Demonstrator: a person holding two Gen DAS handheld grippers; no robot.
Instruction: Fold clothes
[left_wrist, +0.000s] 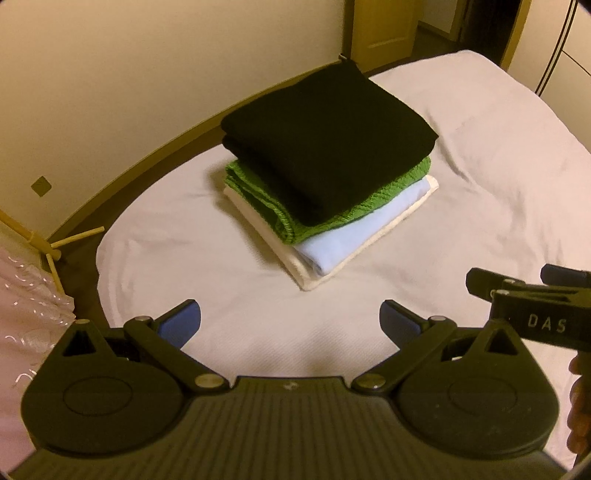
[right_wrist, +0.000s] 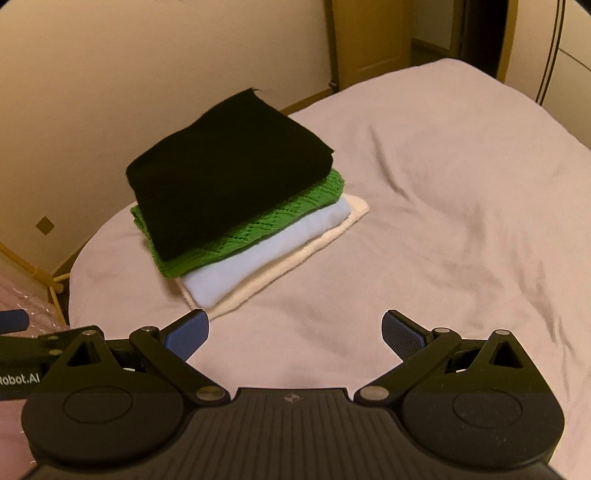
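A stack of folded clothes lies on the bed (left_wrist: 480, 155). A black garment (left_wrist: 325, 140) is on top, over a green knit (left_wrist: 332, 218), a pale blue piece (left_wrist: 354, 236) and a cream piece (left_wrist: 306, 280) at the bottom. The right wrist view shows the same stack: black garment (right_wrist: 221, 173), green knit (right_wrist: 258, 236), pale blue piece (right_wrist: 266, 266), cream piece (right_wrist: 295, 269). My left gripper (left_wrist: 290, 319) is open and empty, a short way in front of the stack. My right gripper (right_wrist: 295, 332) is open and empty, in front and to the right of the stack. The right gripper also shows at the left wrist view's right edge (left_wrist: 524, 291).
The bed (right_wrist: 443, 221) has a pale wrinkled cover. A cream wall (left_wrist: 129, 92) runs behind the stack. A wooden rack (left_wrist: 51, 247) with pink plastic-wrapped fabric (left_wrist: 26, 314) stands at the left. A doorway (left_wrist: 384, 29) is at the back.
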